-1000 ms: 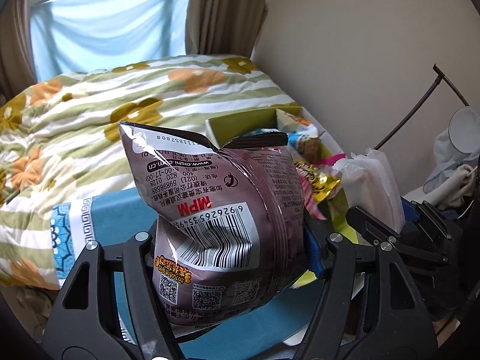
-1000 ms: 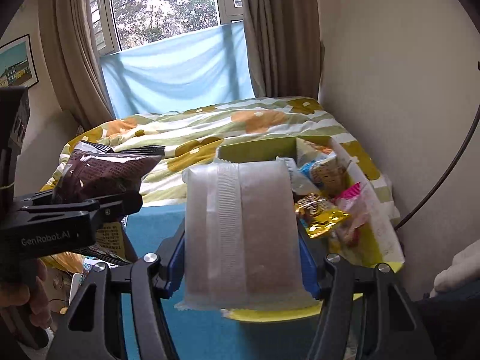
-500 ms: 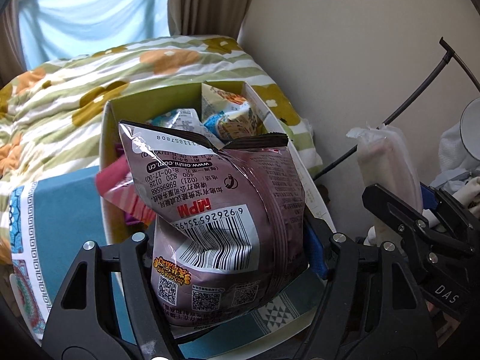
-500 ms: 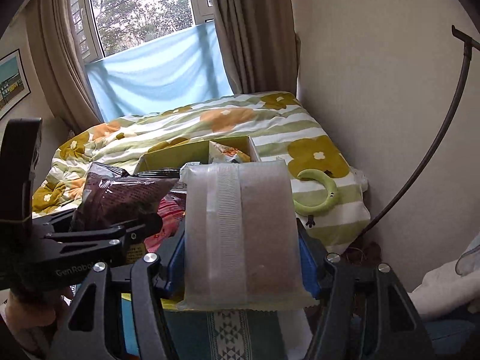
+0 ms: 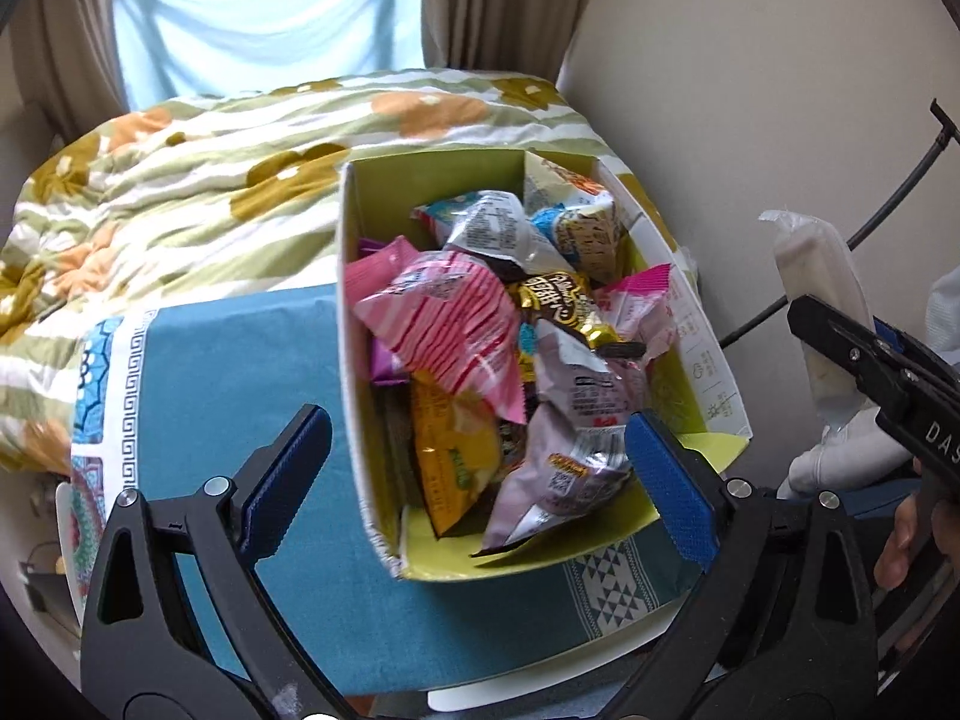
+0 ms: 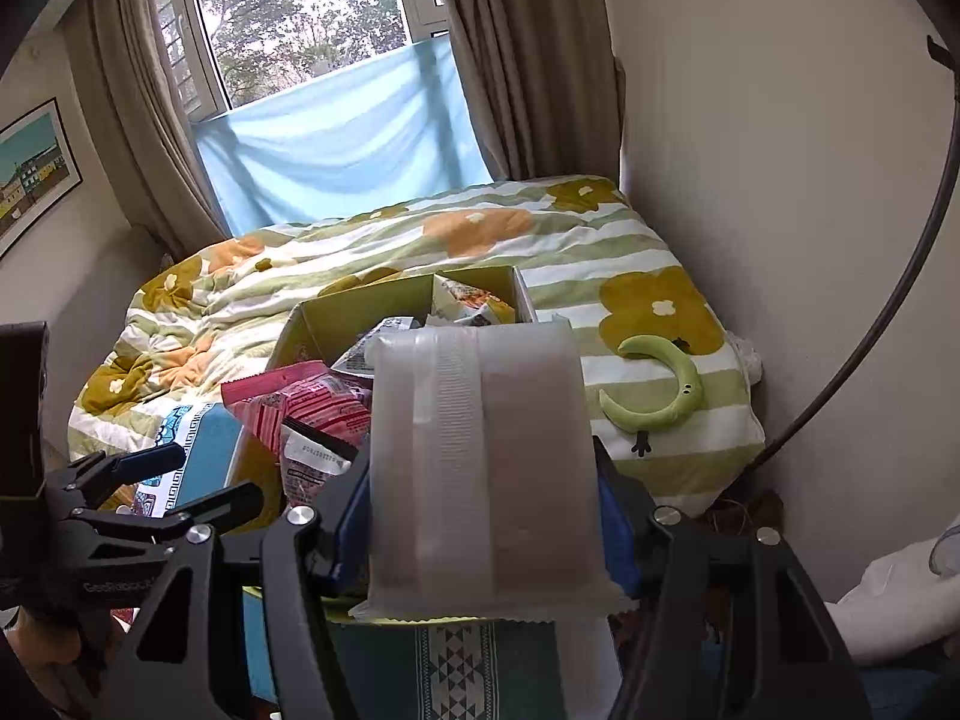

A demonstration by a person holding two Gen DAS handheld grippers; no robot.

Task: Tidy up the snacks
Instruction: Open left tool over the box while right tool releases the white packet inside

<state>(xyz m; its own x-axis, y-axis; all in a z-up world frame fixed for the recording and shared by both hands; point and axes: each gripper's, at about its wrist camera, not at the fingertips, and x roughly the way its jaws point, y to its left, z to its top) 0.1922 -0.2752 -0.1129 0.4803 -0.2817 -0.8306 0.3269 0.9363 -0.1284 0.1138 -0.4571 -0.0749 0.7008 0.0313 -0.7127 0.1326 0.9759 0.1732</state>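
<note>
A yellow-green cardboard box (image 5: 345,312) (image 6: 360,306) stands on the teal cloth, piled with several snack packets. On top at its near end lies a mauve bag (image 5: 576,438) with a barcode. My left gripper (image 5: 480,480) hangs over that end, its jaws opening wide. The bag lies loose below and between the blue pads (image 5: 288,474), and neither pad presses on it. My right gripper (image 6: 480,516) is shut on a frosted white packet (image 6: 480,468) (image 5: 816,300), held upright just right of the box.
A teal patterned cloth (image 5: 240,396) covers the small table. Behind it is a bed with a floral duvet (image 5: 180,192) and a green crescent toy (image 6: 666,384). The wall and a black curved rod (image 6: 888,312) close the right side. A hand (image 5: 906,528) grips the right tool.
My left gripper moved over the box and opened, and the mauve bag dropped from it into the box. The right gripper swung right and kept its grip on the frosted packet.
</note>
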